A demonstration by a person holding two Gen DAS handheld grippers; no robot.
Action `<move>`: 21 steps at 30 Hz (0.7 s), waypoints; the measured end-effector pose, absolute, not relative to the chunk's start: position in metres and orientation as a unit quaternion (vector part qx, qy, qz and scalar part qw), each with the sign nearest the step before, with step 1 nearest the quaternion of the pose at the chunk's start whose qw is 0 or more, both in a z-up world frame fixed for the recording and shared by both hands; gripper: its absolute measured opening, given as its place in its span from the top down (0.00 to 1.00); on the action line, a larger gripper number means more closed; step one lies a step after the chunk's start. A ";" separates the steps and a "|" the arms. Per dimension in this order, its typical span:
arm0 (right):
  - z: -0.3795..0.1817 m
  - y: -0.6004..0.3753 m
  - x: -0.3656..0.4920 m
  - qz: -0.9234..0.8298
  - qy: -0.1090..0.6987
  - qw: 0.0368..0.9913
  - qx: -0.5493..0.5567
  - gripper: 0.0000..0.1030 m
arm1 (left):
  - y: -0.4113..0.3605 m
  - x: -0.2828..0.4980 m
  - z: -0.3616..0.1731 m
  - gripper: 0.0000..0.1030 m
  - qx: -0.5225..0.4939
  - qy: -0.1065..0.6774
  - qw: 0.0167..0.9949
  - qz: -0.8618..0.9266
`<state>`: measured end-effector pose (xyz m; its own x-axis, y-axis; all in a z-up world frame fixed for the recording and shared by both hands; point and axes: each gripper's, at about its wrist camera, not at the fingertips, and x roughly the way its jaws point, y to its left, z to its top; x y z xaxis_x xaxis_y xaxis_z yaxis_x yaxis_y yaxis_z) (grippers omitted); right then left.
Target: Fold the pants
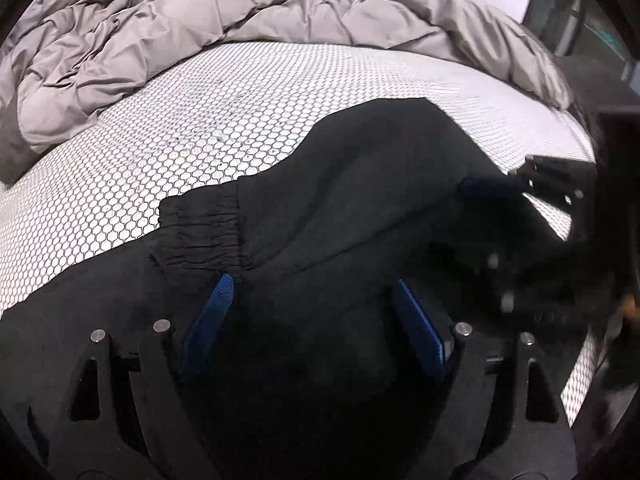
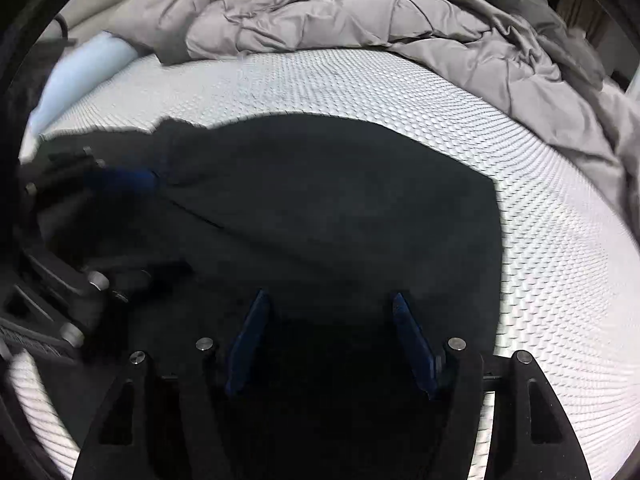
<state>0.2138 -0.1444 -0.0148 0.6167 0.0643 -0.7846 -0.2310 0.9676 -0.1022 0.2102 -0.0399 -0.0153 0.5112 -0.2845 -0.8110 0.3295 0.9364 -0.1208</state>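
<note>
Black pants [image 1: 360, 184] lie spread on a white honeycomb-patterned mattress [image 1: 160, 140]. An elastic gathered end [image 1: 200, 224] of the pants points left. My left gripper [image 1: 314, 280] hangs just over the black cloth, jaws wide apart, pads not pressing on it. In the right wrist view the pants [image 2: 320, 200] fill the middle, and my right gripper [image 2: 329, 294] stands open over them in the same way. Each gripper shows in the other's view by one of its blue fingers [image 1: 492, 188] [image 2: 128, 178], low at the pants' edge.
A crumpled grey duvet [image 1: 160, 32] [image 2: 360, 12] is heaped along the far side of the mattress [image 2: 560, 260]. A pale blue pillow [image 2: 80, 72] lies at the far left. Dark furniture stands past the bed's right edge [image 1: 580, 128].
</note>
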 end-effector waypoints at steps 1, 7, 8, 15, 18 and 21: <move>-0.012 -0.153 0.214 0.054 0.435 0.894 -0.095 0.37 | -0.040 0.208 -0.015 0.22 0.036 0.466 0.866 -0.180; 0.006 -0.180 0.199 0.043 0.418 0.906 -0.057 0.37 | -0.026 0.215 0.021 0.22 -0.025 0.471 0.862 -0.186; 0.013 -0.176 0.197 0.056 0.404 0.911 -0.056 0.37 | -0.021 0.219 0.032 0.22 -0.056 0.451 0.869 -0.196; 0.000 -0.166 0.244 0.124 0.391 0.910 0.067 0.37 | -0.013 0.271 -0.009 0.22 -0.086 0.484 0.862 -0.124; -0.011 -0.145 0.253 0.073 0.413 0.908 -0.013 0.41 | -0.024 0.271 -0.016 0.22 -0.002 0.477 0.874 -0.095; -0.012 -0.147 0.253 -0.049 0.401 0.908 -0.110 0.39 | -0.014 0.269 -0.019 0.19 0.020 0.481 0.873 -0.077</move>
<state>0.2534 -0.1467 -0.0116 0.6730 -0.1776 -0.7180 0.0018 0.9711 -0.2385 0.2694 -0.0137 -0.0190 0.5260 -0.1157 -0.8426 0.1533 0.9874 -0.0398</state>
